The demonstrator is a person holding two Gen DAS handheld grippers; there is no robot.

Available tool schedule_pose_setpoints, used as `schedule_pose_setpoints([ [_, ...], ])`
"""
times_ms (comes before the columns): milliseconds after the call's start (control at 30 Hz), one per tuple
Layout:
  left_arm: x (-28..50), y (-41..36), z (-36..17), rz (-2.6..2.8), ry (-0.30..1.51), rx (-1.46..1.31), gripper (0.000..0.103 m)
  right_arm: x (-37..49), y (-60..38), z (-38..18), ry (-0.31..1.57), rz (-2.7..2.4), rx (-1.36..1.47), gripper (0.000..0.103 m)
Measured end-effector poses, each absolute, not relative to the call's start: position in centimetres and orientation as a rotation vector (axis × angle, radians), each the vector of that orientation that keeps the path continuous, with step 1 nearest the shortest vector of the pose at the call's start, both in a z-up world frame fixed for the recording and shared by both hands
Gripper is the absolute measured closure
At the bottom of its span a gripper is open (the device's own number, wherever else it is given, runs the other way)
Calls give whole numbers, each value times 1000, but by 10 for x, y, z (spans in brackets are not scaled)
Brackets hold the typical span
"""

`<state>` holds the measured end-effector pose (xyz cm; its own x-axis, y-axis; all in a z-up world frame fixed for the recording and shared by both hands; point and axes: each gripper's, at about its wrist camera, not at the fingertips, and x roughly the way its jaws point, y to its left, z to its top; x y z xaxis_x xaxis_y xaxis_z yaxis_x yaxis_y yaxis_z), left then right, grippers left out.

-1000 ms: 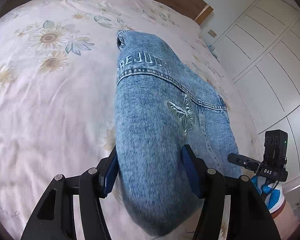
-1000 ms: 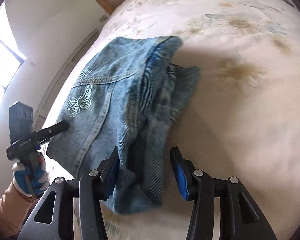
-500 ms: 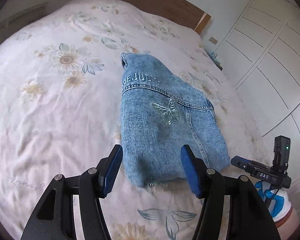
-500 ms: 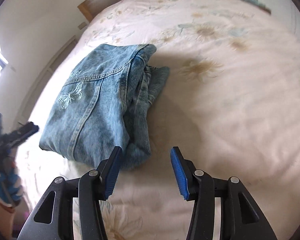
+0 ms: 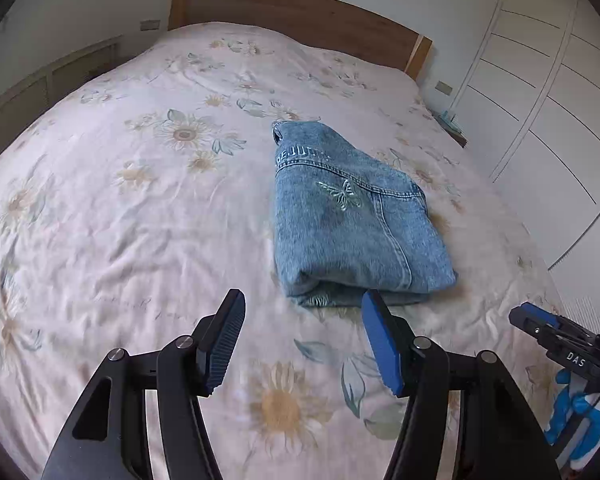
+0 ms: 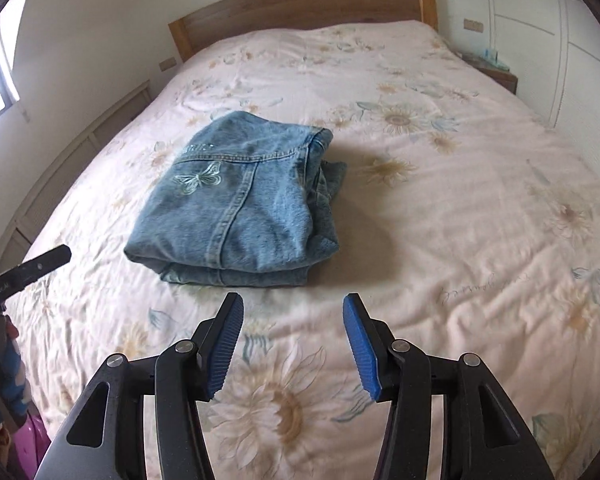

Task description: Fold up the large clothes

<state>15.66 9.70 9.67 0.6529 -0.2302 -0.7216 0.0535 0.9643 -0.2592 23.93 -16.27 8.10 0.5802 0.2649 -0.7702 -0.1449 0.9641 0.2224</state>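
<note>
I see the folded, faded blue denim jeans (image 5: 356, 224) lying on the floral cream bedspread (image 5: 140, 220), long axis toward the headboard, ahead of both my left gripper (image 5: 303, 340), jaws apart and empty, and right gripper (image 6: 293, 340), jaws opening on nothing, neither clearly nearer.

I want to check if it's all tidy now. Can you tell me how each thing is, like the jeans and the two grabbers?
Jeans: folded into a bundle, lying on the bed, nothing touching them.
Left gripper: open, empty, back from the jeans.
Right gripper: jaws opening, nothing between them.
Bed: covered with a wrinkled flowery sheet.
Wardrobe: doors closed.
</note>
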Motion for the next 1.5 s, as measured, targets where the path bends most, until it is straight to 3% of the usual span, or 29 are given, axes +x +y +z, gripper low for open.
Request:
schedule_pose_setpoints([
  [167,127,89,104,-138,824,-181,46,204,-155,96,887,225,116,41],
  [200,122,88,105,-134,820,-174,43,197,-153,99,878,215,104,40],
  [233,116,87,107,-131,810,-170,31,191,-152,101,872,206,95,36],
  [267,110,86,109,-126,797,-166,25,186,-151,103,867,199,87,35],
  [400,90,82,117,-116,772,-140,23,162,-146,113,833,175,51,33],
  [500,77,81,122,-113,754,-132,19,145,-142,121,803,157,23,22],
  [600,65,82,124,-104,741,-128,18,129,-140,130,766,138,3,22],
  [700,54,83,125,-86,729,-120,5,116,-137,137,737,131,-16,22],
  [1100,12,78,126,-40,704,-71,1,73,-136,145,675,109,-34,18],
  [1200,5,75,122,-27,703,-52,1,65,-139,144,662,91,-40,0],
  [1500,-5,84,110,4,690,-64,1,50,-145,135,649,53,-50,0],
])
